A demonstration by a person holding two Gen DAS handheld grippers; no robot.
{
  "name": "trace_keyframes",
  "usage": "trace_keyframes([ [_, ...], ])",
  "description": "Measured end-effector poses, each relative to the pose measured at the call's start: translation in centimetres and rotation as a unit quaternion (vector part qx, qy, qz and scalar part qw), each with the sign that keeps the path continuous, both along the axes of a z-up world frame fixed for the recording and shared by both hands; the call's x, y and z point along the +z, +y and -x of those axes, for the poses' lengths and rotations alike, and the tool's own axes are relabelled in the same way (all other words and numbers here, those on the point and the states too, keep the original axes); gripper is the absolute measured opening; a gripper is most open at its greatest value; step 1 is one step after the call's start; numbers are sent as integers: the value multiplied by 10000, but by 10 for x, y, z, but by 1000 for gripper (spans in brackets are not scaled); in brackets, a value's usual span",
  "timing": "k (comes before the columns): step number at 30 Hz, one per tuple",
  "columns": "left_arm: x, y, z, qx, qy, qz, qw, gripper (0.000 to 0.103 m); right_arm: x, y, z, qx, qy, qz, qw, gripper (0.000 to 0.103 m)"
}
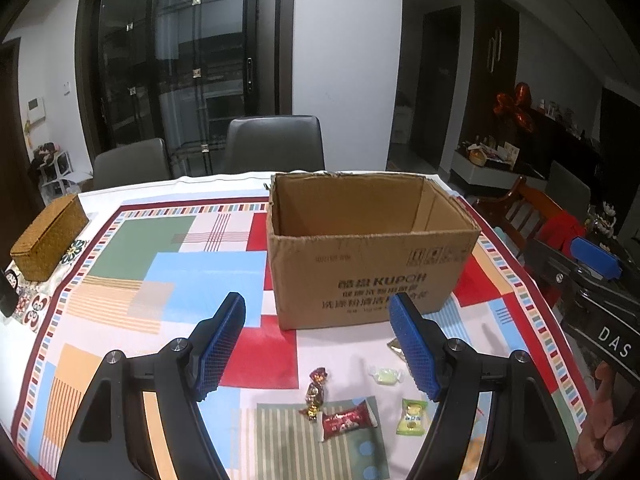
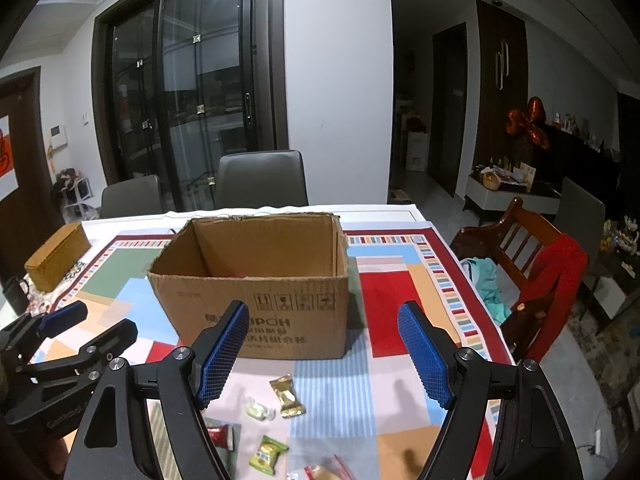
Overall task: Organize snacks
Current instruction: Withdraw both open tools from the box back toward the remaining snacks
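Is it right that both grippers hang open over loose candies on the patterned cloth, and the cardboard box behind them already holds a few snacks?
Not quite. The cardboard box shows only bare inner walls in the right wrist view; no snacks are visible in it. The rest holds: the left gripper and right gripper are open above the candies on the cloth.

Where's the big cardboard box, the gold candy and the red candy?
Open brown cardboard box (image 2: 280, 320): right wrist view, printed front wall.
Gold foil candy packet (image 2: 287, 396): right wrist view, packet's middle.
Red wrapped candy bar (image 1: 347, 420): left wrist view, wrapper's middle.
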State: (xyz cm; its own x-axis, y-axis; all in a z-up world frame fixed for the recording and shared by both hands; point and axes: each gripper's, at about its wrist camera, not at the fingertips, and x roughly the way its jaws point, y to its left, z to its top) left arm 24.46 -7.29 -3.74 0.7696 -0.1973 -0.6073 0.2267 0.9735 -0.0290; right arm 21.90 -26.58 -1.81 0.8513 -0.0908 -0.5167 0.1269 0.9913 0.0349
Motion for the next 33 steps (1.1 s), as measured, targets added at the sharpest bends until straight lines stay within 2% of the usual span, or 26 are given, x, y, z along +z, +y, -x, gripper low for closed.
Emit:
trace_keyframes([
  [33, -64, -12, 31, -209, 470, -275, 9983, 74, -69, 0, 34, 38, 609, 165, 9980, 78],
])
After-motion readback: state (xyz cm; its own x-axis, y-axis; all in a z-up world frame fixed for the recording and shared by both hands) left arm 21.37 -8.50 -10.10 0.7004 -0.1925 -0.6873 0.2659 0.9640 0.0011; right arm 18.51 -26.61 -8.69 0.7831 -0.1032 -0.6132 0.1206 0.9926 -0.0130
